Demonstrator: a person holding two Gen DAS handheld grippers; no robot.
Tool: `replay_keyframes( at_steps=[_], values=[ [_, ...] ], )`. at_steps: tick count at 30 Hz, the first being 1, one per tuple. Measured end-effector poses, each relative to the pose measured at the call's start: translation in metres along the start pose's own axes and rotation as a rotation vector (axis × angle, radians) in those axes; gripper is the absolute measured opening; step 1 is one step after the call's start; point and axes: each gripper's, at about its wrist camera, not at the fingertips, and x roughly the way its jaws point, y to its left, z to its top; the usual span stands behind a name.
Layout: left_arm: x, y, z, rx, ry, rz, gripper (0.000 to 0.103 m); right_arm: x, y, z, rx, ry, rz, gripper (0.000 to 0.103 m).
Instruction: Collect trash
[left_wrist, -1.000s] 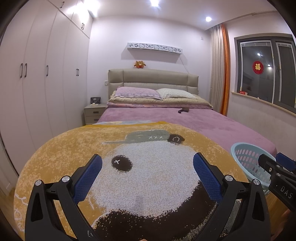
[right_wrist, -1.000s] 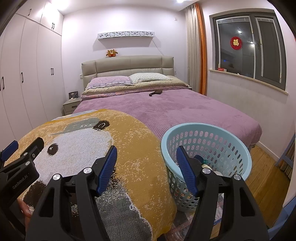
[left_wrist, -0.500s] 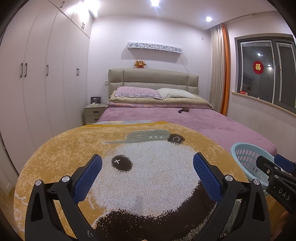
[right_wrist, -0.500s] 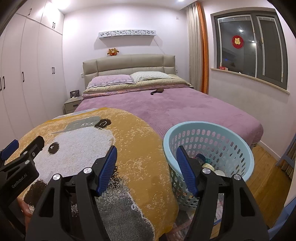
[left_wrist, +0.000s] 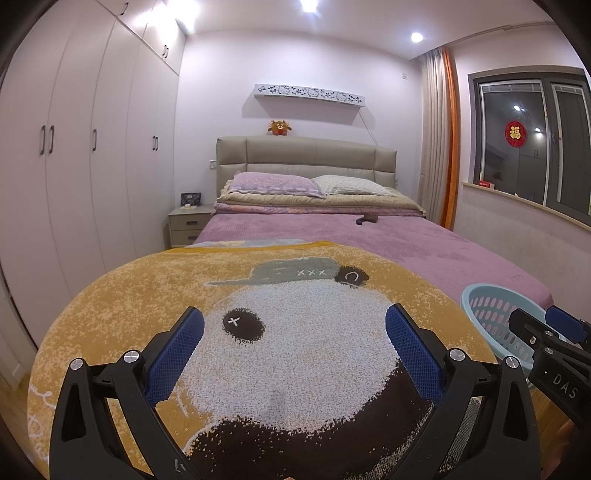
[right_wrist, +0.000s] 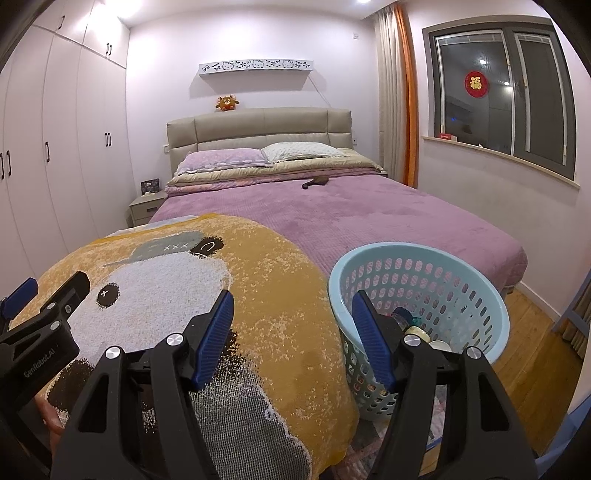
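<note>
A light blue perforated basket stands on the floor at the bed's foot, right of the yellow bear blanket. Bottles and small items lie inside it. It also shows in the left wrist view. My right gripper is open and empty, over the blanket edge beside the basket rim. My left gripper is open and empty, above the blanket. A small dark object lies on the purple bedspread near the pillows, also visible in the left wrist view.
The bed fills the room's middle. White wardrobes line the left wall with a nightstand by the headboard. A window and curtain are on the right. Wooden floor shows right of the basket.
The right gripper has risen and shifted slightly, so the basket sits a little lower and farther right in its view. The left gripper has barely moved.
</note>
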Motion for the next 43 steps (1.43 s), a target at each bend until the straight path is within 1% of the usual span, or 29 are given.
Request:
replay_keyframes(
  at_steps=[6, 10, 15, 19, 23, 27, 30, 32, 34, 39, 43],
  values=[
    [-0.001, 0.005, 0.001, -0.026, 0.014, 0.003, 0.096, -0.001, 0.003, 0.003, -0.012, -0.004, -0.005, 0.063],
    [-0.006, 0.005, 0.003, 0.017, 0.017, 0.05, 0.096, -0.003, 0.006, 0.005, -0.015, -0.011, -0.002, 0.063],
    [-0.01, 0.007, 0.008, 0.045, 0.026, 0.078, 0.096, -0.005, 0.009, 0.006, -0.02, -0.012, 0.0, 0.063],
    [-0.017, 0.008, 0.015, 0.056, 0.043, 0.081, 0.096, -0.009, 0.013, 0.008, -0.023, -0.02, -0.003, 0.063],
    [-0.027, 0.008, 0.023, 0.089, 0.035, 0.089, 0.096, -0.014, 0.02, 0.011, -0.031, -0.027, 0.0, 0.063],
    [-0.027, 0.014, 0.027, 0.082, 0.055, 0.08, 0.096, -0.016, 0.028, 0.011, -0.042, -0.029, 0.002, 0.063],
    [-0.025, 0.015, 0.026, 0.116, 0.069, 0.12, 0.096, -0.014, 0.033, 0.009, -0.044, -0.018, 0.004, 0.063],
    [-0.027, 0.015, 0.025, 0.137, 0.05, 0.151, 0.096, -0.013, 0.036, 0.008, -0.046, -0.014, 0.005, 0.063],
    [-0.028, 0.018, 0.025, 0.132, 0.041, 0.168, 0.095, -0.012, 0.039, 0.008, -0.051, -0.013, 0.005, 0.063],
    [-0.024, 0.032, 0.028, 0.083, 0.076, 0.138, 0.096, -0.01, 0.047, 0.009, -0.063, -0.01, 0.014, 0.063],
    [-0.021, 0.044, 0.025, 0.063, 0.088, 0.151, 0.096, -0.003, 0.058, 0.012, -0.08, 0.0, 0.03, 0.063]
  ],
)
